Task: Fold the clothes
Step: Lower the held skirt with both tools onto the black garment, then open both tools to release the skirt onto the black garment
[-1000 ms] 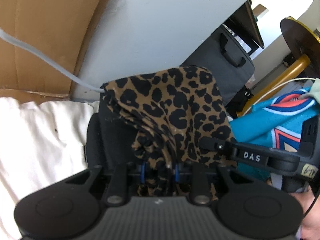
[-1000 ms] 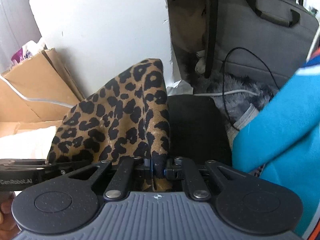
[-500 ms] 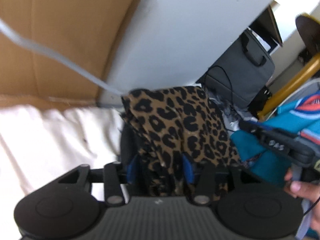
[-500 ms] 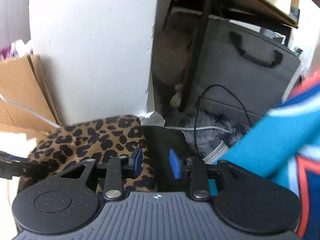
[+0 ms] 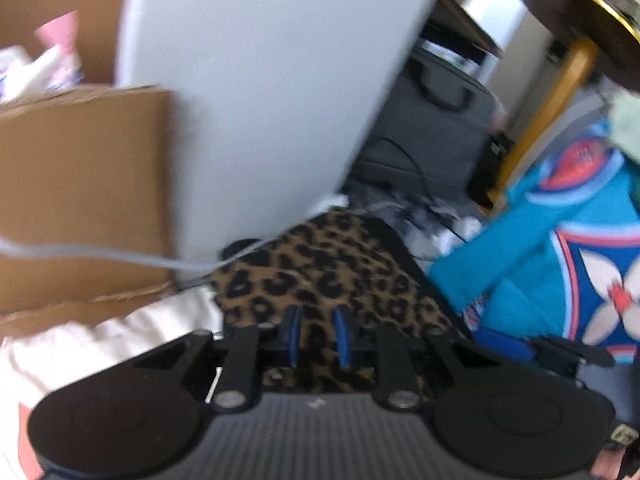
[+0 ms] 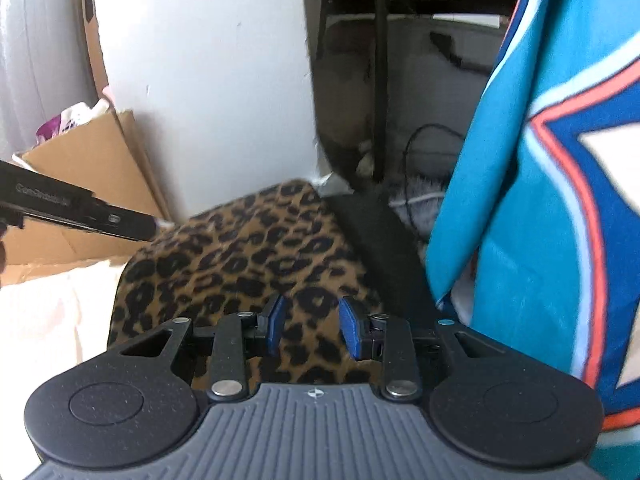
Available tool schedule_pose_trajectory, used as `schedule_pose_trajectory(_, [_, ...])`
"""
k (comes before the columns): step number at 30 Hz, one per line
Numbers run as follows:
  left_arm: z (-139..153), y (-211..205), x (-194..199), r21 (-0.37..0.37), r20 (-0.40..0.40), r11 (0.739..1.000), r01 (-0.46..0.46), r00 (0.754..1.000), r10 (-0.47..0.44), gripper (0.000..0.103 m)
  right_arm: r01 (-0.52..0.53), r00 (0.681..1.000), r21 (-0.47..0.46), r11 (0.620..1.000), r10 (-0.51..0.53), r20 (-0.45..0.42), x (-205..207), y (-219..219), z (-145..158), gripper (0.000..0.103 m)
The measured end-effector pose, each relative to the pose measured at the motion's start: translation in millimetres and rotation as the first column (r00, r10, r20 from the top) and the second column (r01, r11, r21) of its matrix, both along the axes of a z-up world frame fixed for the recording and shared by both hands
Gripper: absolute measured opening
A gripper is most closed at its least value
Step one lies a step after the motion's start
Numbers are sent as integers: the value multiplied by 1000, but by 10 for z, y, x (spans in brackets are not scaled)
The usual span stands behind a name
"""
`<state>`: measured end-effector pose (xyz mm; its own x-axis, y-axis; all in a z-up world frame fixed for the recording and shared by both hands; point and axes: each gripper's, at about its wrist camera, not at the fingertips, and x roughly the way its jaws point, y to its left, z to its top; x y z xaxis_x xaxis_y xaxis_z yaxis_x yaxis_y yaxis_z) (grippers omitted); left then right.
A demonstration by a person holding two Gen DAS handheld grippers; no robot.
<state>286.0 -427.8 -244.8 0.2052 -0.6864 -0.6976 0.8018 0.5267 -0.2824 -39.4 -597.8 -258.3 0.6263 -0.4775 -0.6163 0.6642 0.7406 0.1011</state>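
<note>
A folded leopard-print garment (image 5: 320, 276) (image 6: 240, 264) lies flat on a dark surface, just ahead of both grippers. My left gripper (image 5: 318, 336) hovers over its near edge with the blue pads apart and nothing pinched. Over the same cloth my right gripper (image 6: 310, 328) stands open and holds nothing. The left gripper's black body (image 6: 76, 208) shows at the left of the right wrist view. A teal, blue and orange garment (image 5: 560, 264) (image 6: 540, 200) hangs at the right.
White fabric (image 5: 100, 344) (image 6: 48, 304) spreads to the left of the leopard cloth. A cardboard box (image 5: 80, 196) and a white wall panel (image 5: 260, 100) stand behind. A grey bag (image 5: 432, 136), cables and a yellow-legged table (image 5: 548, 92) crowd the back right.
Both grippers let go of the leopard garment and opened. The cloth, held up a second ago, now lies flat. Both grippers have drawn back a little.
</note>
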Motion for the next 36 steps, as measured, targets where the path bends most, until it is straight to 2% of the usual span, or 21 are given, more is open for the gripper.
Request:
schedule_pose_trajectory(3, [-211, -115, -66, 74, 12, 997, 33, 999, -34, 19, -27, 1000, 30, 999, 27, 5, 56, 63, -38, 37])
schedule_pose_trajectory(5, [-328, -98, -83, 87, 6, 996, 29, 1000, -30, 19, -37, 999, 81, 996, 37, 1, 122, 71, -58, 39])
schedule_pose_trajectory(9, [-438, -44, -114, 100, 25, 995, 21, 999, -23, 18, -45, 998, 63, 997, 48, -49, 124, 149, -169, 41])
schedule_pose_trajectory(13, [-439, -47, -115, 109, 41, 994, 32, 998, -37, 18, -10, 998, 79, 997, 15, -61, -101, 127, -220, 48])
schedule_pose_trajectory(18, [-360, -60, -200, 117, 83, 993, 22, 996, -32, 14, 34, 995, 93, 995, -25, -96, -429, 101, -299, 49])
schedule_pose_trajectory(20, [-276, -20, -262, 89, 68, 995, 41, 997, -47, 14, 48, 994, 93, 995, -39, -99, -547, 135, -294, 48])
schedule_pose_trajectory(23, [-185, 60, -448, 67, 86, 991, 117, 989, -122, 15, 63, 995, 87, 994, -55, -86, -668, 191, -236, 49])
schedule_pose_trajectory(30, [-205, 131, -748, 66, 115, 983, 174, 977, -181, 15, 30, 999, 69, 997, -27, -43, -610, 335, -95, 49])
schedule_pose_trajectory(33, [-228, 159, -824, 16, 99, 980, 197, 975, -197, 16, -11, 1000, 74, 997, 13, -28, -514, 390, -75, 48])
schedule_pose_trajectory(36, [-321, 112, -895, 70, 124, 978, 195, 971, -203, 16, -52, 998, 80, 995, 55, -33, -415, 432, -105, 46])
